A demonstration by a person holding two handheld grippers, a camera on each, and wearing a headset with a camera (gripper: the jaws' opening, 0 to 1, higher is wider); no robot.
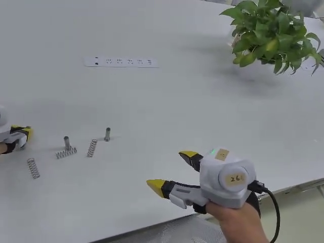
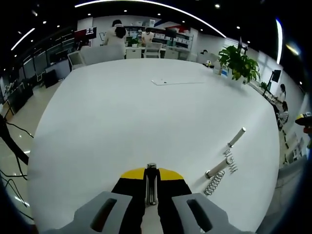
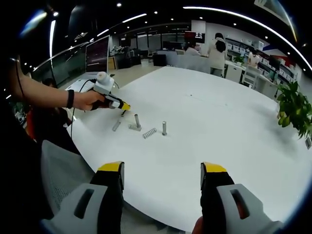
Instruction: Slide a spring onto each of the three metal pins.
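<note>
Though empty, right hand-held gripper (image 3: 162,168) agape

The plain white worktop (image 1: 202,101) carries silvery grey metal pins (image 1: 107,133) and silver wire coil springs (image 1: 91,148), the white right gripper (image 1: 171,170) has black fingers (image 1: 192,158) tipped yellow, and the leafy potted plant (image 1: 268,30) is bright green
</note>
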